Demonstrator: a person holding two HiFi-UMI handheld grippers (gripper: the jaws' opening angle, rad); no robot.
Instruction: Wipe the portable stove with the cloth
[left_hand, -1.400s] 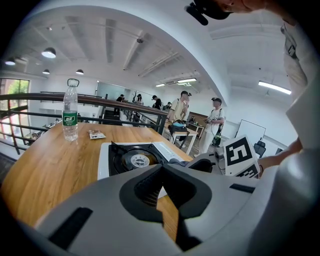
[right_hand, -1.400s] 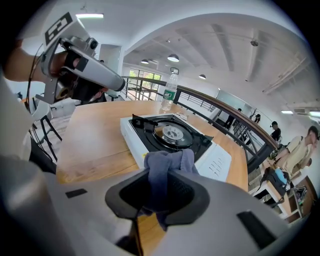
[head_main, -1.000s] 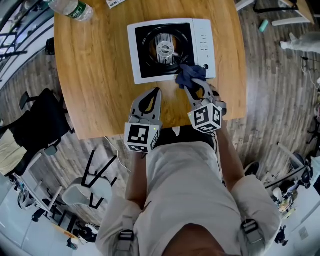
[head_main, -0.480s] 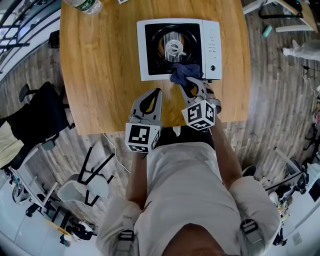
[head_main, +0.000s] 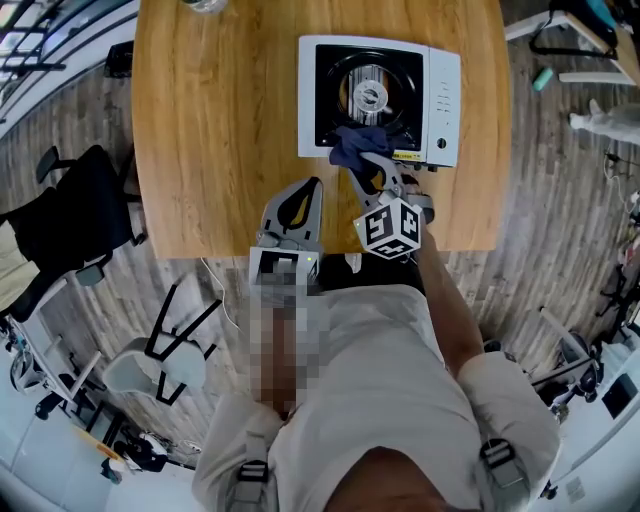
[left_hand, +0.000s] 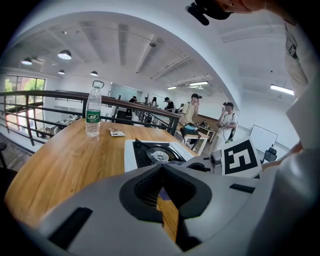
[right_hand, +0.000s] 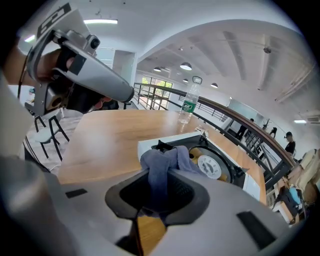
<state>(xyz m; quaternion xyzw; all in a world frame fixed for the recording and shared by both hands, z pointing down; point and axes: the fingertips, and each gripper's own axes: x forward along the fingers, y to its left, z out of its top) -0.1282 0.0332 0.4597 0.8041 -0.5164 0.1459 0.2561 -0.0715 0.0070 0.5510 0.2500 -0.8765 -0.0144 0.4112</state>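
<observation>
The right hand-held gripper is clamped on the blue cloth, which sits bunched at the portable stove's near edge, over the black burner well. The stove lies straight ahead of it, long axis across the worktop. The left hand-held gripper, jaws together and empty, hangs short of the stove's near-left corner.

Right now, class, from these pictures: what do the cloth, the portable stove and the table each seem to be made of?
The cloth looks like soft fabric, blue-grey and matte: it bunches in folds. The portable stove has a smooth white casing, probably painted metal, round a glossy black well. The table seems wood or wood veneer: grain lines, slight sheen.
</observation>
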